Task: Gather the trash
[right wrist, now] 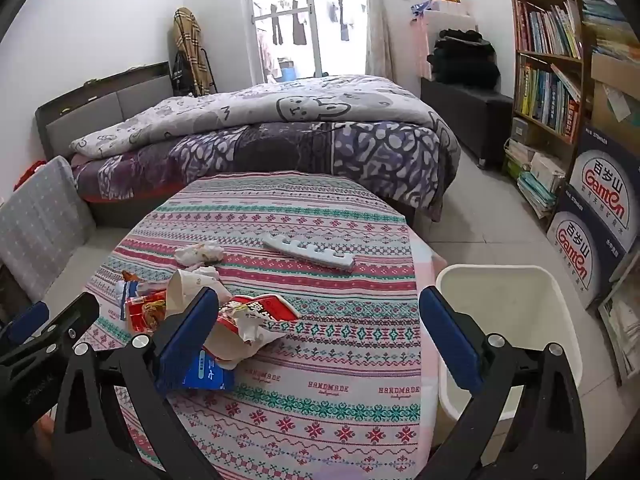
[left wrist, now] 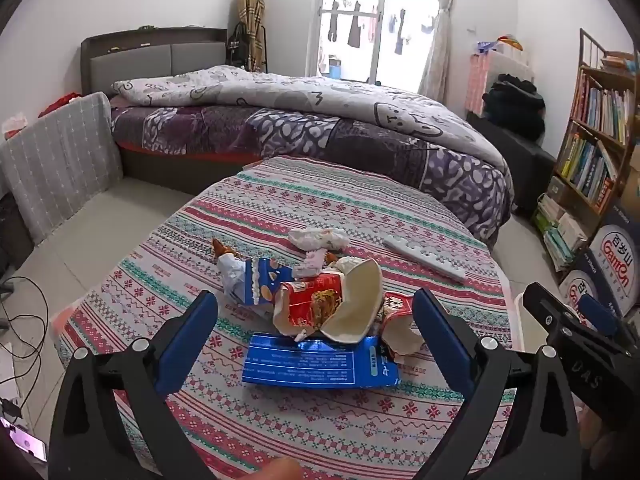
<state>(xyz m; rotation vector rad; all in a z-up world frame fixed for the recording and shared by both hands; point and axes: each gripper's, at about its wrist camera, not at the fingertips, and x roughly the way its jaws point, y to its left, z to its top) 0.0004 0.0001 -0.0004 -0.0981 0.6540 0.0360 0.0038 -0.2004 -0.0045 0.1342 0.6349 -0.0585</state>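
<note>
Trash is lying in a pile on the desk (left wrist: 280,200). Left gripper (left wrist: 316,340) is hanging over it, fingers wide apart and holding nothing, the blue wrapper (left wrist: 316,364) between them. Right gripper (right wrist: 320,340) is waiting, wide apart too, the white bin (right wrist: 516,300) past its right finger. Next, I think, is closing on the wrapper.

1. Table (right wrist: 328,360) stands before the bed (right wrist: 256,140).
2. Trash pile (left wrist: 320,304) lies on the table's left half; a crumpled tissue (right wrist: 200,253) lies behind it.
3. Notched strip (right wrist: 308,252) lies toward the table's far right.
4. Bin (right wrist: 516,320) stands right of the table; bookshelf (right wrist: 548,64) behind the bin.
</note>
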